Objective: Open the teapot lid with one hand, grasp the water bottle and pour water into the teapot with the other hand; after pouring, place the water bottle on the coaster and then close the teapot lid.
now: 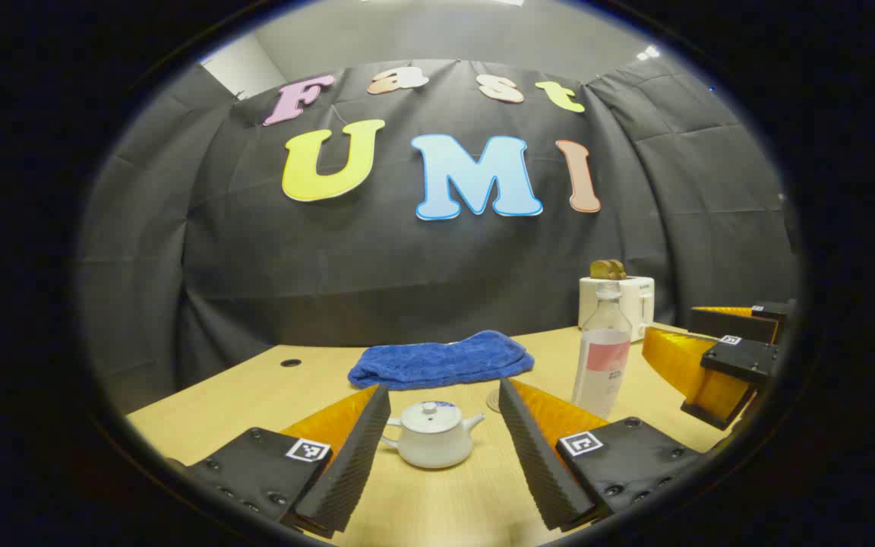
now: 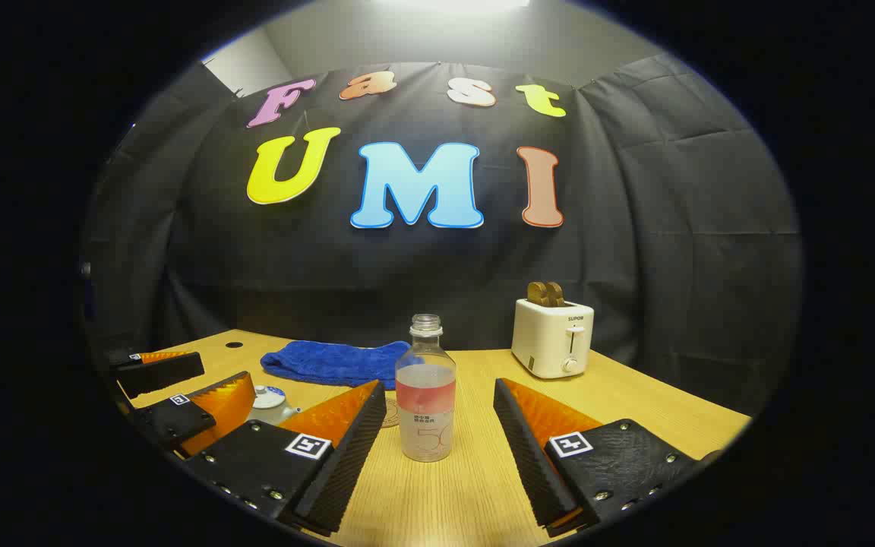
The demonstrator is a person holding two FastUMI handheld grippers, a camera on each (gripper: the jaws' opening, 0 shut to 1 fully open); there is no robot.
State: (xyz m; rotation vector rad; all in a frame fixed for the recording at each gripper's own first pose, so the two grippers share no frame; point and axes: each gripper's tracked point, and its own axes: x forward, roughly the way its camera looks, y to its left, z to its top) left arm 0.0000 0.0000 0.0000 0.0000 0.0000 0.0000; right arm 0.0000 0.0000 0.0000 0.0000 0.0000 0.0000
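Teapot (image 1: 433, 443), lid seemingly on, and water bottle (image 2: 425, 399) sit between wide-spread, empty jaws.

Black draped cloth wall (image 2: 673, 228) behind light wooden desk (image 2: 635, 395); grey ceiling (image 1: 437, 38), bright overhead light (image 2: 453, 4).
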